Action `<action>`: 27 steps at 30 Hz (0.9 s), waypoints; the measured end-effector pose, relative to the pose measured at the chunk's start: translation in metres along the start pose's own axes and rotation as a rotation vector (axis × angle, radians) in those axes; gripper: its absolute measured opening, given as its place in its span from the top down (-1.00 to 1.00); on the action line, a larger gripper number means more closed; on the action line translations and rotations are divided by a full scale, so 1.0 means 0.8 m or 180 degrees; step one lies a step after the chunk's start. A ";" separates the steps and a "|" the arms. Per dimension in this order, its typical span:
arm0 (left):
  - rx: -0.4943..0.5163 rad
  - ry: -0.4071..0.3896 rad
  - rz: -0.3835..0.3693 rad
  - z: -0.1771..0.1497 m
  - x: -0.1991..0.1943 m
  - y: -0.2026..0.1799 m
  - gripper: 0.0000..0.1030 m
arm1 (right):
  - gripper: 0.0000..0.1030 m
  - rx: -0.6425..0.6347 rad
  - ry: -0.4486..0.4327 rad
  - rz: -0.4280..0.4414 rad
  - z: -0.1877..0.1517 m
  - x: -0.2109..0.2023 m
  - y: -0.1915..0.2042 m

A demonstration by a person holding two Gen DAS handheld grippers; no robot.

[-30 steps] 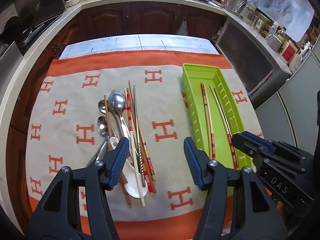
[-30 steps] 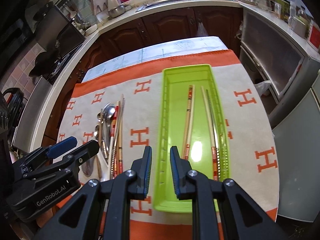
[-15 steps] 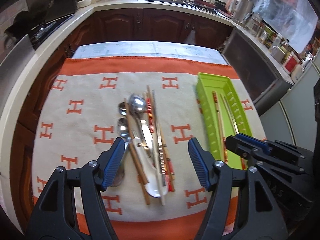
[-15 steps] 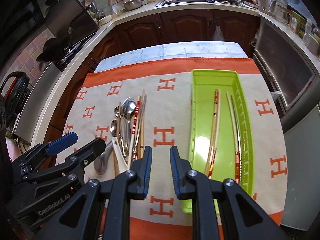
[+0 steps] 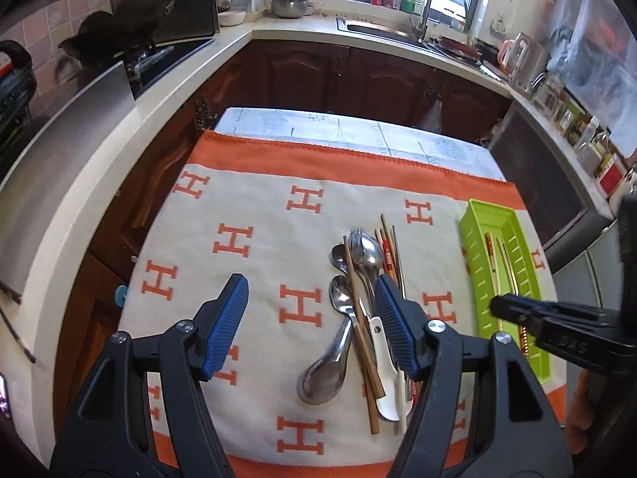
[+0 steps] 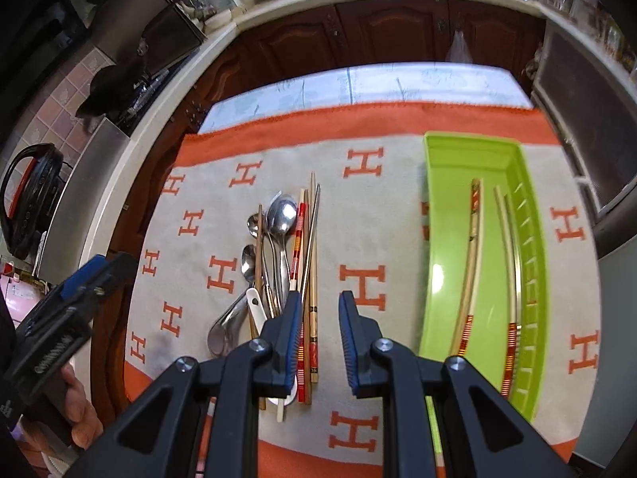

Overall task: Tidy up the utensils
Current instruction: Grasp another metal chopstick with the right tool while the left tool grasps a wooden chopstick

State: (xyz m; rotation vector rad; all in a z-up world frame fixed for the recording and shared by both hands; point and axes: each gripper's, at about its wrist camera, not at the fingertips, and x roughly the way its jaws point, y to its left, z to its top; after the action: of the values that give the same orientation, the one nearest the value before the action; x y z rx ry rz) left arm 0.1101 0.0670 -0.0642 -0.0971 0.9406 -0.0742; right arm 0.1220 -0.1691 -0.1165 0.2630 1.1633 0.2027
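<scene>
My right gripper [image 6: 318, 338] hangs part open with nothing between its jaws, its left jaw over the near ends of the chopsticks [image 6: 309, 279] at the right edge of the utensil pile [image 6: 274, 271]. My left gripper [image 5: 310, 322] is spread wide and also empty, with the pile's spoons [image 5: 342, 302] just inside its right jaw. I judge the step in hand to be picking the next pair of chopsticks out of the pile; the next move calls for lowering the right gripper onto those ends and closing without catching the spoon handles lying against them. The green tray [image 6: 438, 207] sits well to the right of the pile and already holds chopsticks. Everything rests on a surface covered by a beige cloth [image 6: 378, 219] with orange H marks and an orange border. Beyond it run dark wooden kitchen cabinets [image 6: 398, 32], with a sink [image 5: 382, 30] and window behind.
</scene>
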 end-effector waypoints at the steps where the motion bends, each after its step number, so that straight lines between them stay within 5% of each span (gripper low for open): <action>1: -0.0018 0.0008 -0.0016 0.000 0.002 0.002 -0.23 | 0.64 0.0031 0.0063 0.0037 0.002 0.008 -0.002; 15: -0.0210 0.0786 -0.0280 -0.021 0.105 0.003 -0.06 | 0.64 0.0169 0.0639 0.0339 0.012 0.096 -0.001; 20: -0.0268 0.0995 -0.0379 -0.020 0.135 -0.002 0.19 | 0.64 0.0107 0.0753 0.0286 0.018 0.119 0.006; 27: -0.0321 0.1133 -0.0388 -0.013 0.168 -0.008 0.24 | 0.65 -0.0080 0.0855 0.0068 0.018 0.148 0.018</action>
State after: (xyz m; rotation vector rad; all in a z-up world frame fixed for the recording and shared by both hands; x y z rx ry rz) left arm 0.1806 0.0463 -0.1773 -0.2401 1.2939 -0.1606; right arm 0.1804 -0.1219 -0.2108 0.2308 1.4234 0.2773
